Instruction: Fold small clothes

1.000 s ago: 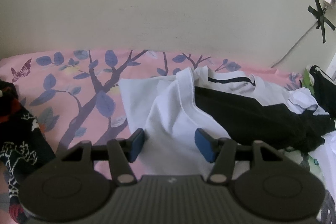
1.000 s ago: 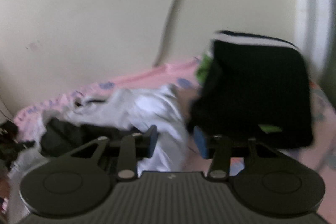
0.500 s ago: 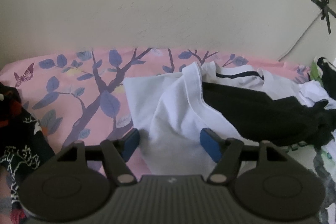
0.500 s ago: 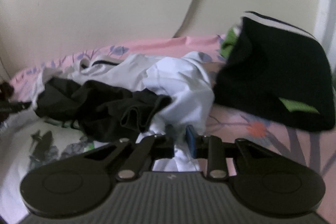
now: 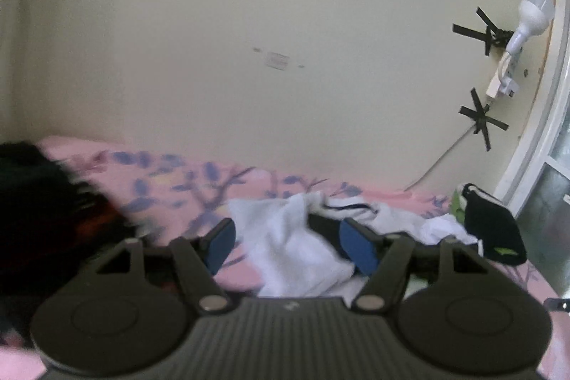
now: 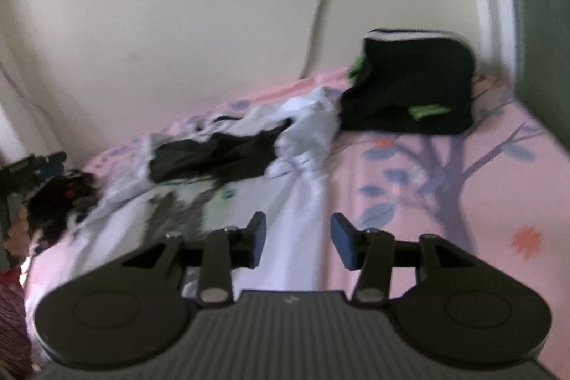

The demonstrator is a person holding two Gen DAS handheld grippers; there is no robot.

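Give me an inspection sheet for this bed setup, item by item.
Surface: pink tree-print bedsheet.
Job's things: white garment spread out; black garment crumpled on it; folded black piece by the wall.
Clutter: dark patterned cloth at the left.
Grippers: left gripper open, nothing held; right gripper opening, nothing gripped.
Cables: cord taped to the wall.
Surroundings: cream wall, bulb, window frame.

light: dim, soft daylight | shadows: faint | blur: motion smear in both views | edges: fisheye bending, dark corners
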